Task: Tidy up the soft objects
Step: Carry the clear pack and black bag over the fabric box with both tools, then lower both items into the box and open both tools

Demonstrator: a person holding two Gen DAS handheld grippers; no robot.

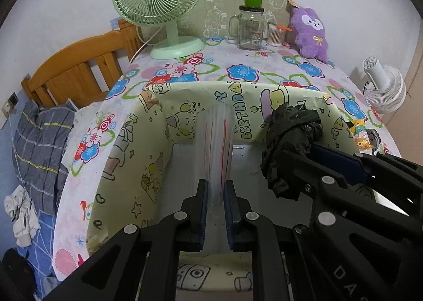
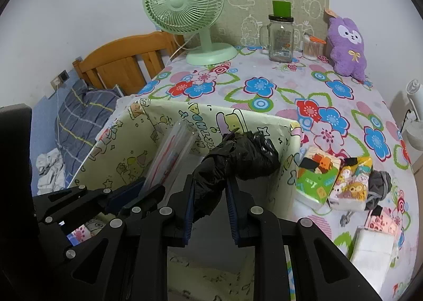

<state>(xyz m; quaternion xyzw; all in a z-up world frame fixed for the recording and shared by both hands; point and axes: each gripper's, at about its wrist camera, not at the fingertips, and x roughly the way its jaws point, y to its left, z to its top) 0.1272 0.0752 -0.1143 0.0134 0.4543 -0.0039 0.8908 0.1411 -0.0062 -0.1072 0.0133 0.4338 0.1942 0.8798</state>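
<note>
Nearest to my left lens, the left hand-held gripper (image 1: 215,211) is clamping narrowly on a clear plastic bag (image 1: 218,147) with red lines, and I am holding it upright inside the box (image 1: 127,158), an open container wrapped in pale yellow birthday paper. Just beside it, toward the box's right wall, my right hand-held gripper (image 2: 208,211) is pinching a crumpled black plastic bag (image 2: 238,161), which is bulging out past the pads and hanging above the box's white floor. Both bags are sitting within the box's walls, near each other but apart.

Outside the box, just beside its right wall, two printed tissue packs (image 2: 333,182) are lying on the tabletop (image 2: 264,105), which is wearing a flowered cloth, with a dark bundle (image 2: 378,187) touching them and a white pack (image 2: 372,245) closer to me. Well beyond the box, a green fan (image 1: 161,5), a glass jar (image 1: 249,27), a cup of cotton swabs (image 1: 276,34) and a purple plush (image 1: 310,34) are standing along the wall.
</note>
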